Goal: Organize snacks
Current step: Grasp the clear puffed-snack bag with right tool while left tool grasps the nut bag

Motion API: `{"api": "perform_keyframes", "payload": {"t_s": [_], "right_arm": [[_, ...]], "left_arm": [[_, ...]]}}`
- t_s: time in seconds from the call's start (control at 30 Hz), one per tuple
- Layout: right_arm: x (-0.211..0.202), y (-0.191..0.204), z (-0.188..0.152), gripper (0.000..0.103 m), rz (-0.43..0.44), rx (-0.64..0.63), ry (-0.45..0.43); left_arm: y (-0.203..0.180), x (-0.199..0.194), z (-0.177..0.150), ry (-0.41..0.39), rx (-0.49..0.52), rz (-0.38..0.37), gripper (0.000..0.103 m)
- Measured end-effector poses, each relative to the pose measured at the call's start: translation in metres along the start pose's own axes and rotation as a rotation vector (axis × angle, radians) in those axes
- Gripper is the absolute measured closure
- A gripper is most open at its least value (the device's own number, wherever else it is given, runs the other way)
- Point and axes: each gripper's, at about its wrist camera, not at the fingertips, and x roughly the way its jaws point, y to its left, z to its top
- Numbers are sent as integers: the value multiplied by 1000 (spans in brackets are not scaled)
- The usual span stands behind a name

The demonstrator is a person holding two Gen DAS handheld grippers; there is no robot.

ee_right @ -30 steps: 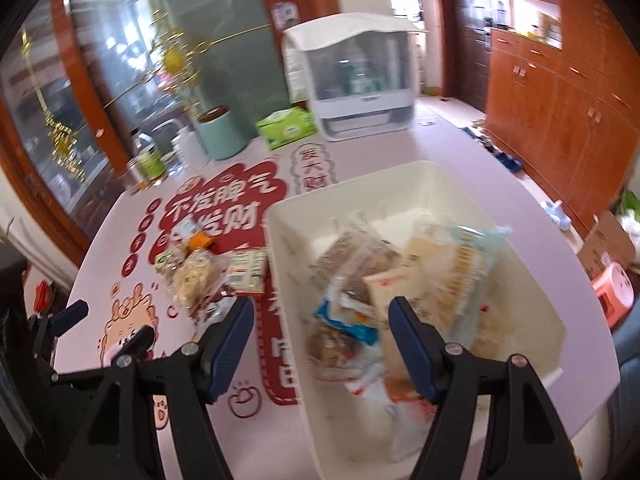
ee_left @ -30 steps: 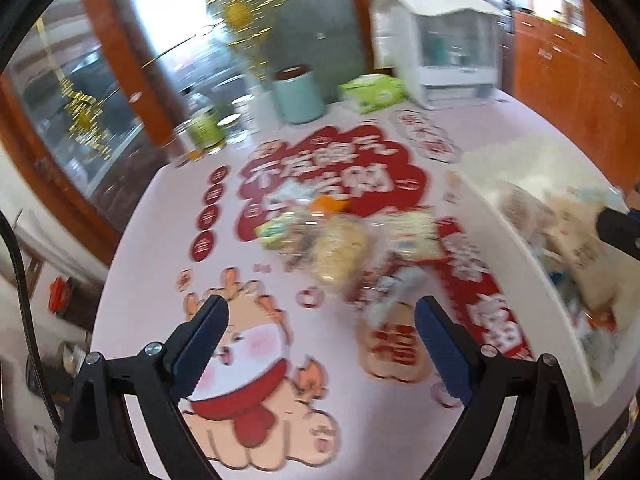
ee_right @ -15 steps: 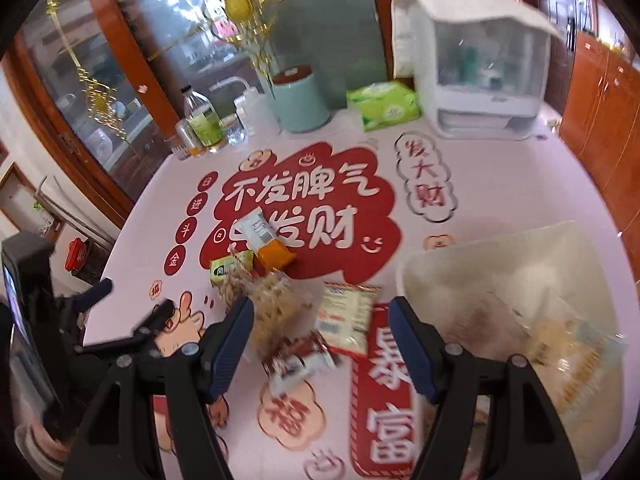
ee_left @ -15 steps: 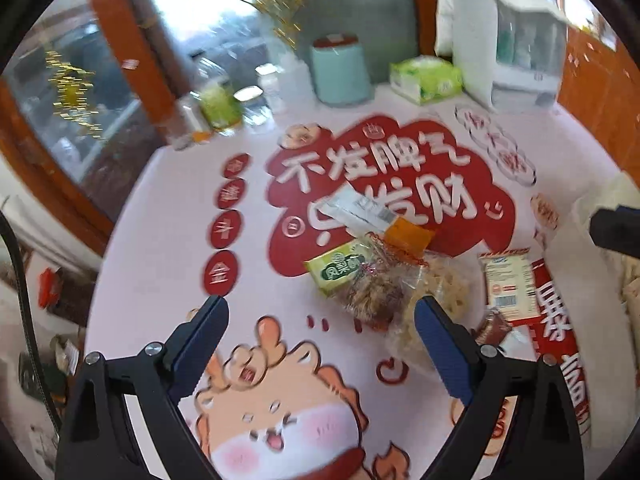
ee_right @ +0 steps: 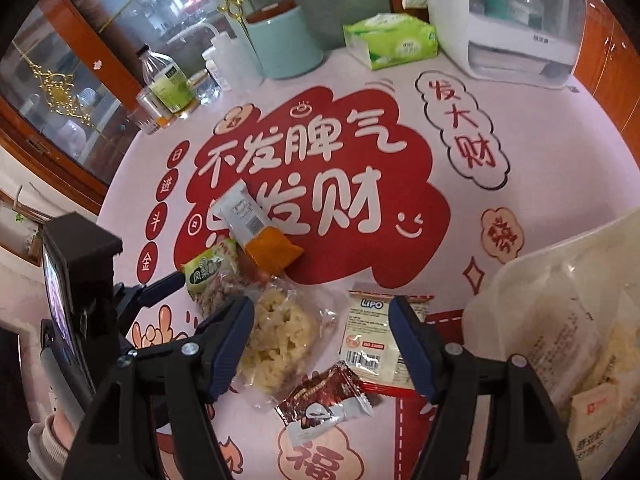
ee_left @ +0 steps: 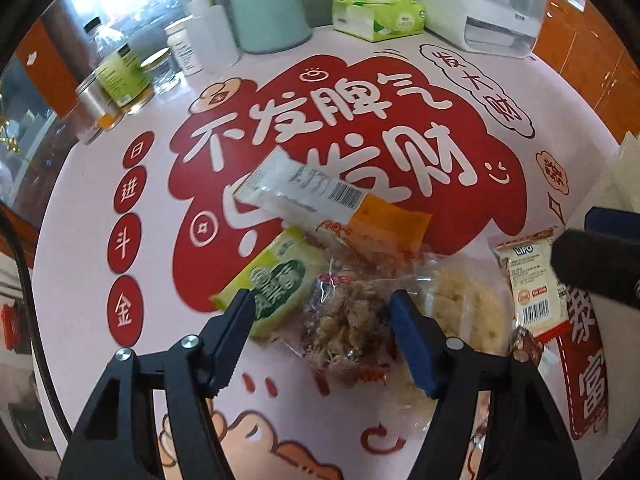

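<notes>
Several snack packets lie in a loose pile on the printed tablecloth. My left gripper (ee_left: 324, 338) is open, its fingers either side of a clear bag of brown crunchy snack (ee_left: 344, 320), just above it. A green packet (ee_left: 276, 284) and a white-and-orange packet (ee_left: 320, 200) lie beside it. My right gripper (ee_right: 322, 334) is open above a clear bag of pale puffed snack (ee_right: 280, 340), a white LIPO packet (ee_right: 372, 332) and a dark red packet (ee_right: 324, 404). The white bin (ee_right: 516, 280) with packed snacks is at the right.
At the table's far edge stand a teal canister (ee_right: 286, 44), a green tissue pack (ee_right: 392, 42), a white appliance (ee_right: 516, 20), bottles and jars (ee_right: 168, 84). The left gripper's body (ee_right: 80, 312) is at the left of the right wrist view.
Both grippers have swung left from the bin and dropped closer to the snack pile. The left gripper now straddles the brown snack bag; both stay open.
</notes>
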Motion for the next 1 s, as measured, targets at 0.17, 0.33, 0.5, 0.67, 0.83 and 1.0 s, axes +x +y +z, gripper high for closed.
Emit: {"api": "perform_keyframes", "payload": {"t_s": [0.17, 0.33, 0.5, 0.67, 0.83, 1.0], "right_arm": [[11, -2, -1, 32, 2, 23, 26], [22, -1, -4, 32, 25, 30, 71], [32, 3, -9, 32, 62, 42, 115], [44, 7, -20, 32, 111, 103, 188], [60, 14, -25, 32, 133, 160, 247], [77, 34, -22, 25, 81, 116, 235]], "left_arm": [[-9, 3, -8, -29, 50, 48, 51], [10, -8, -26, -28, -38, 30, 56], [46, -25, -58, -26, -206, 16, 56], [64, -44, -90, -25, -315, -7, 56], [66, -55, -107, -34, -378, -26, 56], [66, -59, -111, -42, -403, -19, 56]]}}
